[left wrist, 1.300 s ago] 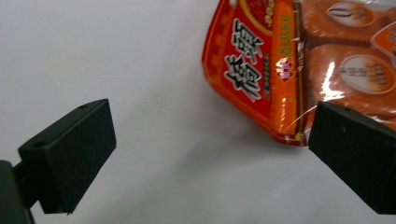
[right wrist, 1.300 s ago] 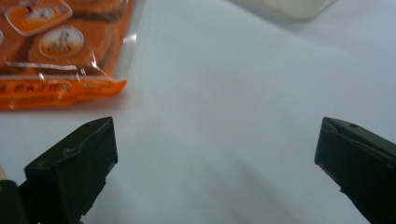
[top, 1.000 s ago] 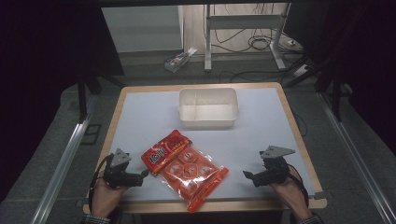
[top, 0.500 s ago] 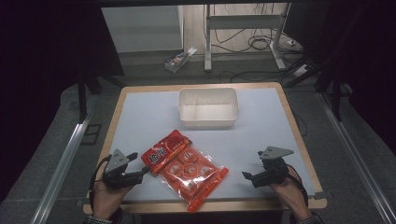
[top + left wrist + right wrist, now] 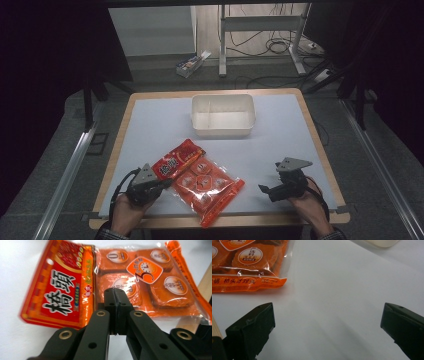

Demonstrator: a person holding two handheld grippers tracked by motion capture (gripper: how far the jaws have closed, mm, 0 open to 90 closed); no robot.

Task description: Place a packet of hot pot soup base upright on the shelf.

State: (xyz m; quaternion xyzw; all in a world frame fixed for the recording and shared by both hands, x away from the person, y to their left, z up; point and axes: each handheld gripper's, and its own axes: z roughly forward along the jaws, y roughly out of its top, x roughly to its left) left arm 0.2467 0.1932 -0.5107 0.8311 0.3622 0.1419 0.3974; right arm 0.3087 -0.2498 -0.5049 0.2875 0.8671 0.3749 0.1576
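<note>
Tub white, two compartments, apparently holding nothing; packets outside.

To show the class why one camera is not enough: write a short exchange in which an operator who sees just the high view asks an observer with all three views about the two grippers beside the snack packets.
Operator: From above I can't read the left gripper. Are its jaws open or shut?
Observer: Shut. Its jaws have just been closing and now meet pad to pad. Nothing shows between them, and the red packet and the orange bag lie just beyond the tips.
Operator: And the right gripper?
Observer: Wide open, with only bare white table between its jaws. A corner of the orange bag lies off to one side.
</note>
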